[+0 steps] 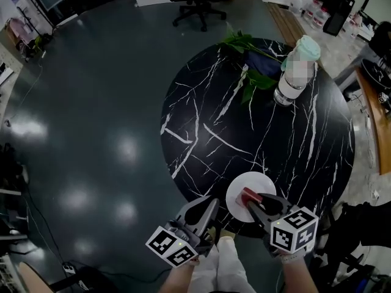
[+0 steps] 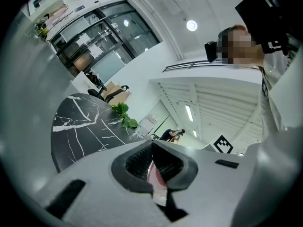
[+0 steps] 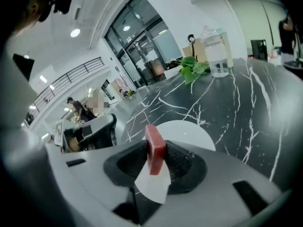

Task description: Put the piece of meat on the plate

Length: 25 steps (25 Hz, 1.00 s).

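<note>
The right gripper [image 1: 253, 200] pinches the red piece of meat [image 3: 154, 146] over the near side of the white plate [image 1: 258, 180], at the table's [image 1: 244, 121] 6 o'clock edge. Let go this far back, the meat could roll off the rim and the table. Only the head view shows that edge; the left gripper view shows the left gripper [image 2: 152, 151] pressed together, empty.

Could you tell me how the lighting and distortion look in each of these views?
Head view: dim, with glare patches on the floor. Left gripper view: strong fisheye curve, dark corners, a bright ceiling lamp. Right gripper view: the table bends too, yet the meat is sharp.
</note>
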Tool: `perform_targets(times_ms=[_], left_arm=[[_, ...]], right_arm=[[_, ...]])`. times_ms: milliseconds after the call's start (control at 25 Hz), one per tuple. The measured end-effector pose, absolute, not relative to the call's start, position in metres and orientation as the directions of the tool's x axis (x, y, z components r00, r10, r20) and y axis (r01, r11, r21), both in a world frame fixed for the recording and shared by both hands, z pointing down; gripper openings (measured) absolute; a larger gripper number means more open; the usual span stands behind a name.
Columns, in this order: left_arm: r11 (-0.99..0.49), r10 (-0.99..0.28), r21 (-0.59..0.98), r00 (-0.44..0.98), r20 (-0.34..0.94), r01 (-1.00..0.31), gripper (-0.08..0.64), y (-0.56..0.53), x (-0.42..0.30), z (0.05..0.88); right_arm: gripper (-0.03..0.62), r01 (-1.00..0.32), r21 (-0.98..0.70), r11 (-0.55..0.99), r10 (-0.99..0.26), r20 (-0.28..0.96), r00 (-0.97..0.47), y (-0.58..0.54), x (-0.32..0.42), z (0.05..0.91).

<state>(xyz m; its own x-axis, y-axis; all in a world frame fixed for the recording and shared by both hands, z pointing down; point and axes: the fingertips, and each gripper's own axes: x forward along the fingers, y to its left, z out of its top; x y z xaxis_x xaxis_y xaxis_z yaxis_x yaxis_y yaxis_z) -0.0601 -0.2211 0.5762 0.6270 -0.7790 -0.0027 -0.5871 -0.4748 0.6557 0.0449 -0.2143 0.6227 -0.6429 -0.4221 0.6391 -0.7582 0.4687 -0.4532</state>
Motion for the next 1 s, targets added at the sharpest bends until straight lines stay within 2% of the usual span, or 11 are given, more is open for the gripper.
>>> perform_targets(times_ms=[320,360,440,520,680,840,1000], left_arm=[[-0.493,-0.773,0.657,0.634,-0.029,-0.57,0.008,-0.222,-0.061,0.567],[-0.495,-0.772,0.658,0.635,-0.034,-0.567,0.008,-0.222,-0.062,0.566],[-0.497,-0.772,0.659,0.634,-0.039,-0.565,0.008,-0.22,-0.063,0.565],[-0.497,-0.773,0.658,0.633,-0.039,-0.566,0.008,-0.218,-0.064,0.564],[-0.503,-0.769,0.653,0.638,-0.039,-0.566,0.008,-0.212,-0.062,0.555],[-0.519,-0.764,0.641,0.643,-0.052,-0.565,0.008,-0.208,-0.058,0.536],[-0.543,-0.755,0.622,0.653,-0.067,-0.564,0.008,-0.201,-0.054,0.511]], right_arm=[[0.128,-0.811,-0.216,0.544,-0.5,0.692,-0.52,-0.222,0.053,0.621],[0.153,-0.817,-0.174,0.549,-0.525,0.689,-0.5,-0.224,0.056,0.618],[0.26,-0.827,-0.097,0.554,-0.575,0.673,-0.465,-0.229,0.06,0.612],[0.284,-0.832,-0.05,0.552,-0.617,0.647,-0.448,-0.231,0.063,0.602],[0.29,-0.841,-0.065,0.538,-0.656,0.594,-0.466,-0.231,0.066,0.58],[0.29,-0.828,-0.162,0.537,-0.639,0.562,-0.525,-0.221,0.062,0.559],[0.288,-0.792,-0.189,0.581,-0.609,0.545,-0.577,-0.202,0.058,0.534]])
